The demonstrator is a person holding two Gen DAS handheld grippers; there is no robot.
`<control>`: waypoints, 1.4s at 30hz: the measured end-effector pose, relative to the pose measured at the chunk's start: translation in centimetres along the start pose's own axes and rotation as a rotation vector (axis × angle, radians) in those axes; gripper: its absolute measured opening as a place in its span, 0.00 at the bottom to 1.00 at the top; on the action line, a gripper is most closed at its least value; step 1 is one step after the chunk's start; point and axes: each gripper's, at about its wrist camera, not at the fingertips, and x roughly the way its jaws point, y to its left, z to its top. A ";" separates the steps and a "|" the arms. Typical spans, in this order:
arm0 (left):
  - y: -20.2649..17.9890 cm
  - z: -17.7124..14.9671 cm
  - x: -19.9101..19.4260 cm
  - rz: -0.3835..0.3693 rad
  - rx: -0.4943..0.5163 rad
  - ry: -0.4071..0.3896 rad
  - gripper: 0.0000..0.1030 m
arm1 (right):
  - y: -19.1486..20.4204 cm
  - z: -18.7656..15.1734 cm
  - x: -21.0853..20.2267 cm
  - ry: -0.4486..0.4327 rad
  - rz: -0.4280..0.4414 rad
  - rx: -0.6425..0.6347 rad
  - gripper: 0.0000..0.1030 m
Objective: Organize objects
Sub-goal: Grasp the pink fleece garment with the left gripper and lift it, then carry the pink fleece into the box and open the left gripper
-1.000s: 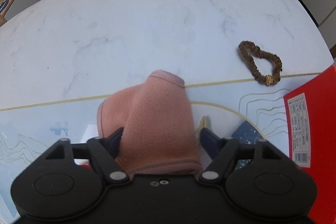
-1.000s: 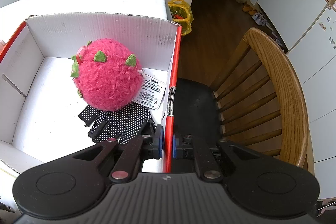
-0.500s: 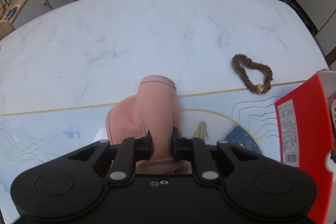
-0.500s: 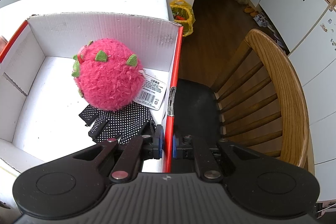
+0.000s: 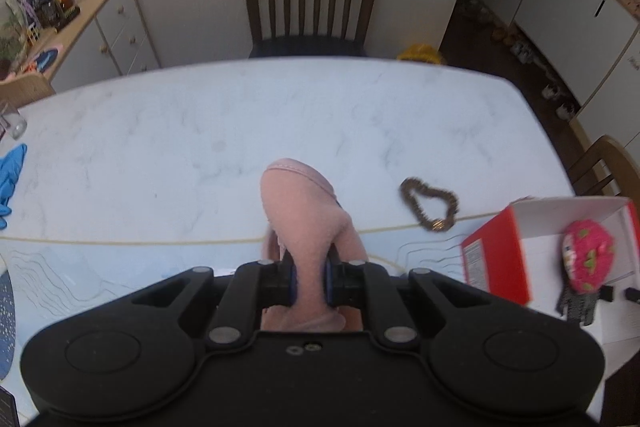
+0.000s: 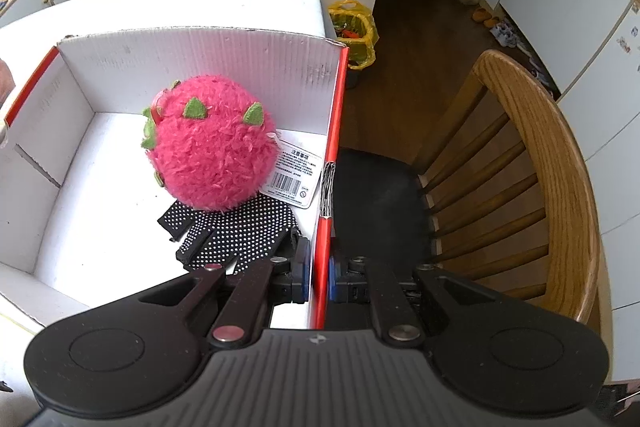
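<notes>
Now: your left gripper (image 5: 308, 283) clamps the pink fleece glove (image 5: 304, 211), raised above the marble table (image 5: 160, 131) | your right gripper (image 6: 318, 281) pinches the red box wall (image 6: 332, 147) | plush dragon fruit (image 6: 212, 155) sits inside.

Desk (image 5: 240, 131) far half lies bare. Bracelet (image 5: 430, 205) sits between the centre and the box (image 6: 332, 131); box floor left half open, plush toy (image 6: 212, 155) and glove (image 6: 240, 227) crowd its right.
</notes>
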 end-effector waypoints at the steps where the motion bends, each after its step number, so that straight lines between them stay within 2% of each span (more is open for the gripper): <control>1: -0.2 0.1 -0.5 -0.004 0.004 -0.010 0.09 | -0.1 0.0 0.0 0.000 0.006 0.004 0.08; 15: -6.1 0.8 -7.9 -0.087 0.091 -0.175 0.09 | -0.6 -0.2 0.3 -0.015 0.036 0.010 0.08; 22: -10.6 1.7 -10.7 -0.177 0.167 -0.239 0.09 | -0.8 -0.3 0.4 -0.018 0.047 0.011 0.08; 35: -18.6 2.2 -9.7 -0.368 0.261 -0.242 0.09 | -0.9 -0.5 0.3 -0.024 0.059 0.009 0.08; 42: -22.3 1.1 -5.8 -0.389 0.309 -0.173 0.09 | -1.0 -0.6 0.4 -0.028 0.062 0.010 0.08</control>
